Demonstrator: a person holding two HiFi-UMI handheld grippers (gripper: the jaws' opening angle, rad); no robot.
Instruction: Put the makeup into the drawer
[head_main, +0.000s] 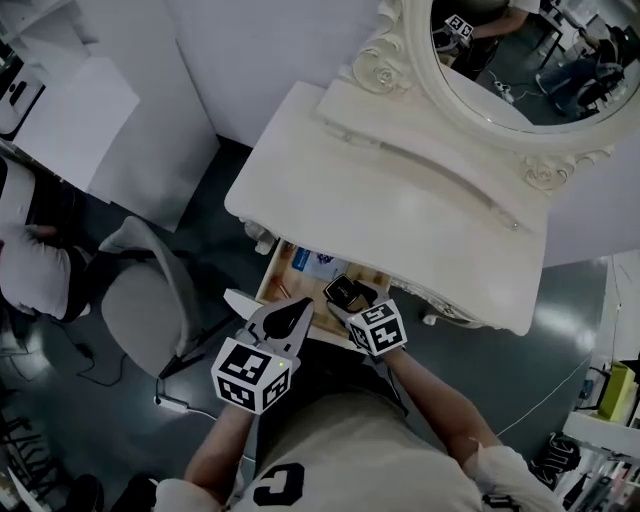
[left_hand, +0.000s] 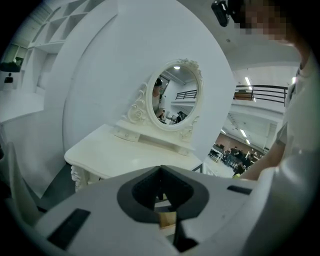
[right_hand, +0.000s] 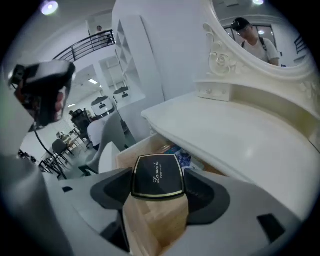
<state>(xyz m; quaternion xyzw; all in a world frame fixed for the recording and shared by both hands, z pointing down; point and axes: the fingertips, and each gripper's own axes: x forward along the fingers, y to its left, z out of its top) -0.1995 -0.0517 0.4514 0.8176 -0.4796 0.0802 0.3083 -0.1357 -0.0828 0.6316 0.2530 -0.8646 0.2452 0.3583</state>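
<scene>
A black makeup compact (right_hand: 158, 177) with a gold rim and script on its lid sits clamped in my right gripper (right_hand: 159, 187), held over the open wooden drawer (right_hand: 131, 159). In the head view the compact (head_main: 350, 293) hangs above the drawer (head_main: 282, 281), which is pulled out from under the white dressing table (head_main: 400, 210). A blue-printed packet (head_main: 322, 264) lies inside the drawer. My left gripper (head_main: 285, 318) is shut and empty at the drawer's front edge; in its own view the left gripper (left_hand: 161, 192) shows its jaws meeting.
An oval mirror (head_main: 520, 50) in an ornate white frame stands at the back of the table. A grey chair (head_main: 150, 295) is left of the drawer. A white partition wall (head_main: 120, 110) rises at the far left.
</scene>
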